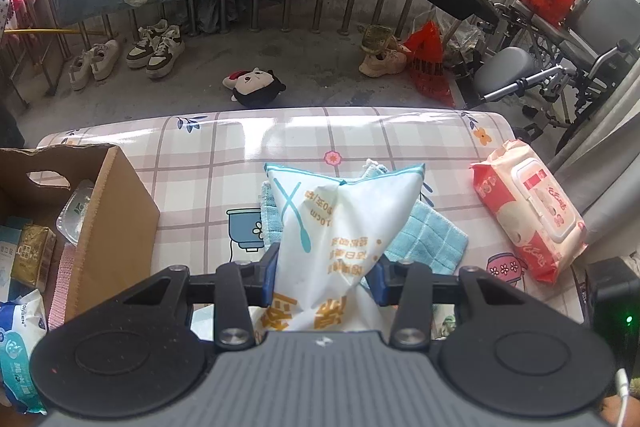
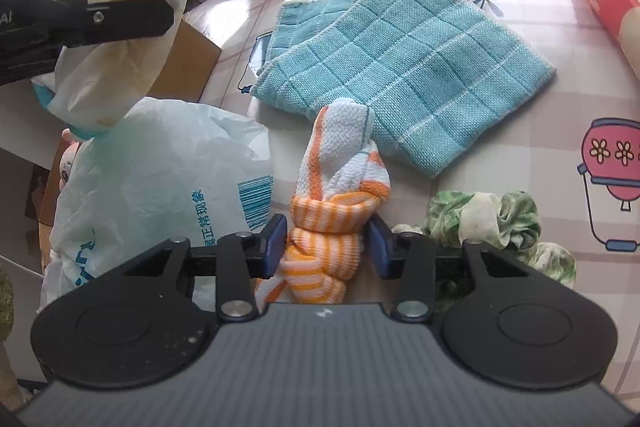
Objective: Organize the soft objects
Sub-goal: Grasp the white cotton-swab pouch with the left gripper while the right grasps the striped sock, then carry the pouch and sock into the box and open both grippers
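Note:
My left gripper [image 1: 325, 277] is shut on a white packet [image 1: 340, 227] with a blue spoon print and orange lettering, held above the table. In the right wrist view the same packet [image 2: 120, 67] hangs at upper left under a black finger [image 2: 128, 15]. My right gripper [image 2: 326, 247] is low over the table, its blue pads closed against the sides of a knotted orange-and-white striped cloth [image 2: 336, 187]. A folded teal towel [image 2: 400, 67] lies just beyond the cloth, and the packet partly covers that towel [image 1: 424, 235] in the left wrist view.
An open cardboard box [image 1: 116, 211] with several packs stands at the table's left. A red wet-wipes pack [image 1: 528, 211] lies at the right edge. A crumpled pale plastic bag [image 2: 160, 179] and a green floral cloth [image 2: 500, 223] flank the striped cloth. A plush toy [image 1: 256, 87] lies on the floor.

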